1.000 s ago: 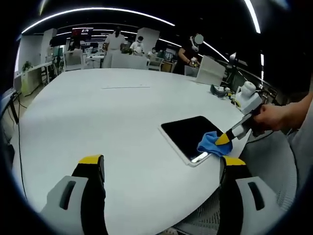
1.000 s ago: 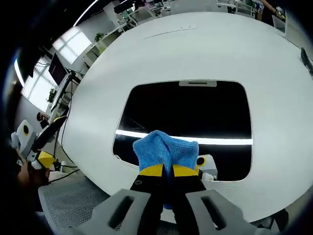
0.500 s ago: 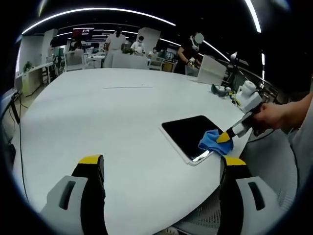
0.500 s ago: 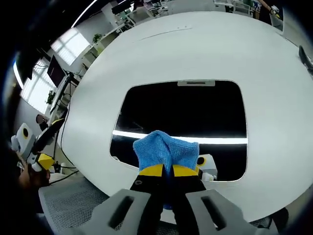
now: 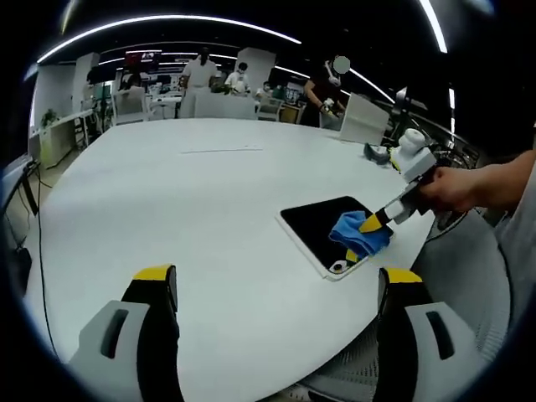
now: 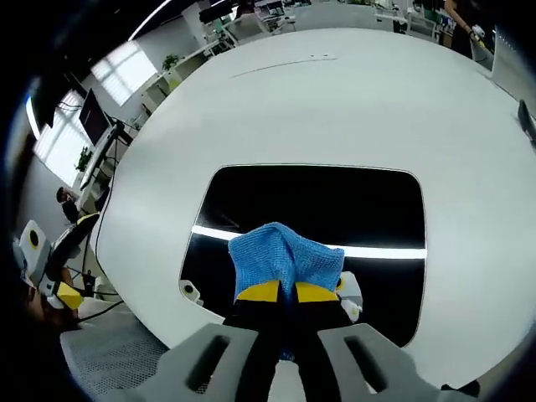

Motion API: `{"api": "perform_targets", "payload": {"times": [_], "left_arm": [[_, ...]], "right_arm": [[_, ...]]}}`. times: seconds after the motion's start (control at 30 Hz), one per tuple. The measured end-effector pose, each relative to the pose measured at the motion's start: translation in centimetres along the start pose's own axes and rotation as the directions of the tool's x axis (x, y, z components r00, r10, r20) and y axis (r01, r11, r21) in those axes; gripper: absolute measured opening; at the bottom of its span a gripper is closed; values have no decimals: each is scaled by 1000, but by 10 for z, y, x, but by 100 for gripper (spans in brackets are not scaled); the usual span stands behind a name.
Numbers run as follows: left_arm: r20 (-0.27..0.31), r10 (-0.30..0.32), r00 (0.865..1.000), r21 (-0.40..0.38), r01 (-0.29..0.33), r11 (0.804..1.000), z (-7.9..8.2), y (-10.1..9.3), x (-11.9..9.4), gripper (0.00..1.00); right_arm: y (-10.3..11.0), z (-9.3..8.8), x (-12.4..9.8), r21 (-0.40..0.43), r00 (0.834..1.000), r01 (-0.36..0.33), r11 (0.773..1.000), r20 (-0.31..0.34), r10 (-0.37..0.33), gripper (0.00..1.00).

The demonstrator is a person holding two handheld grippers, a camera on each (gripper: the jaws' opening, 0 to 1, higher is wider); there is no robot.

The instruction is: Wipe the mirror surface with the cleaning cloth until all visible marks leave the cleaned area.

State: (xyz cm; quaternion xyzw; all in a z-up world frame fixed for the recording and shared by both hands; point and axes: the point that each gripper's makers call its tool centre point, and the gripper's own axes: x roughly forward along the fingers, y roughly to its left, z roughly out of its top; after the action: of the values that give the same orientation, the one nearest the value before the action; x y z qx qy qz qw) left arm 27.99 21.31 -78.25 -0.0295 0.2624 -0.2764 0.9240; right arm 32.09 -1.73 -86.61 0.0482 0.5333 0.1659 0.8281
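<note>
A rectangular mirror [image 5: 322, 228] [image 6: 318, 205] with a white frame lies flat near the edge of the big white table [image 5: 167, 193], reflecting dark ceiling and a light strip. My right gripper [image 6: 279, 292] is shut on a blue cleaning cloth [image 6: 283, 255], which presses on the near part of the mirror. In the left gripper view that same cloth [image 5: 356, 233] rests on the mirror's right end, with the right gripper [image 5: 374, 221] and a hand behind it. My left gripper [image 5: 276, 280] stands open above the table, well to the left of the mirror, holding nothing.
A white upright board [image 5: 362, 121] and small dark items [image 5: 377, 154] sit at the table's far right edge. Several people stand beyond the table at other desks [image 5: 201, 71]. A mesh chair [image 6: 109, 360] is below the table edge.
The right gripper has pushed the cloth further onto the mirror, away from its near edge. The left gripper has hardly moved.
</note>
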Motion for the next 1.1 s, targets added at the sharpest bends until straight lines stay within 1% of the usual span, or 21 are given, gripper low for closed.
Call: {"api": "perform_targets", "payload": {"times": [0.13, 0.3, 0.37, 0.43, 0.6, 0.83, 0.9, 1.1], "left_arm": [[-8, -5, 1000, 17, 5, 1000, 0, -3, 0, 99], [-10, -2, 1000, 11, 2, 1000, -2, -2, 0, 99], [-12, -3, 1000, 13, 4, 1000, -3, -2, 0, 99], [-10, -8, 1000, 6, 8, 1000, -3, -4, 0, 99], [-3, -4, 1000, 17, 4, 1000, -1, -5, -2, 99], [-15, 5, 1000, 20, -4, 1000, -1, 1, -3, 99], [-9, 9, 1000, 17, -9, 1000, 1, 2, -3, 99], [2, 20, 1000, 9, -20, 1000, 3, 4, -4, 99]], "right_arm": [[-3, 12, 5, 0, 1000, 11, 1000, 9, -11, 0], [-6, 25, 11, -1, 1000, 23, 1000, 17, -23, 0], [-9, 33, 14, -11, 999, 37, 999, 39, -36, 0], [-11, 38, 16, -11, 998, 45, 999, 45, -45, 0], [-13, 47, 20, -27, 997, 59, 998, 43, -57, 0], [-17, 62, 25, -15, 997, 68, 998, 47, -67, 0], [-19, 67, 27, -14, 996, 74, 997, 48, -73, 0], [-21, 73, 30, -14, 996, 77, 997, 40, -77, 0]]}}
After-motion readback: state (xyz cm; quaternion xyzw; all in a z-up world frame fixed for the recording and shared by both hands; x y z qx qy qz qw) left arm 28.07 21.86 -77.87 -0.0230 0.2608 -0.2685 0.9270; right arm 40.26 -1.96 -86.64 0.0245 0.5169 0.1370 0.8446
